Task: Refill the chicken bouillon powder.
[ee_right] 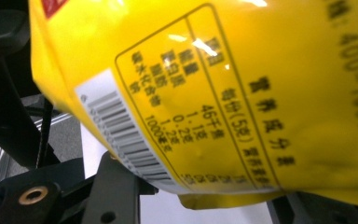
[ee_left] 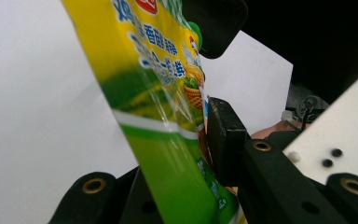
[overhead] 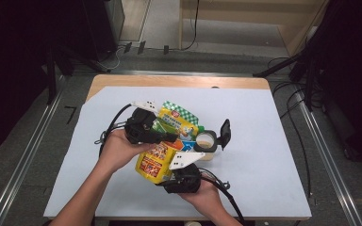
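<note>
two hand-held grippers on one pouch

the yellow-and-green pouch (overhead: 165, 143) hangs above the worktop (overhead: 264, 141), just beside the open jar (overhead: 206, 142). the left hand-held gripper (overhead: 167, 136) has its jaws clamped on the pouch's green upper part. the right hand-held gripper (overhead: 169, 173) pinches the yellow bottom end, barcode side facing its camera.

Support: a table (overhead: 122, 81) with a light wooden top, seen in the high view.
Cover: a pale sheet (overhead: 264, 141) lies flat over most of the top; bare wood shows along the far edge.
On the sheet: a small round container (overhead: 206, 143) with a black flip lid standing open, near the middle.
Surroundings: grey floor (overhead: 37, 155) beside the table.
</note>
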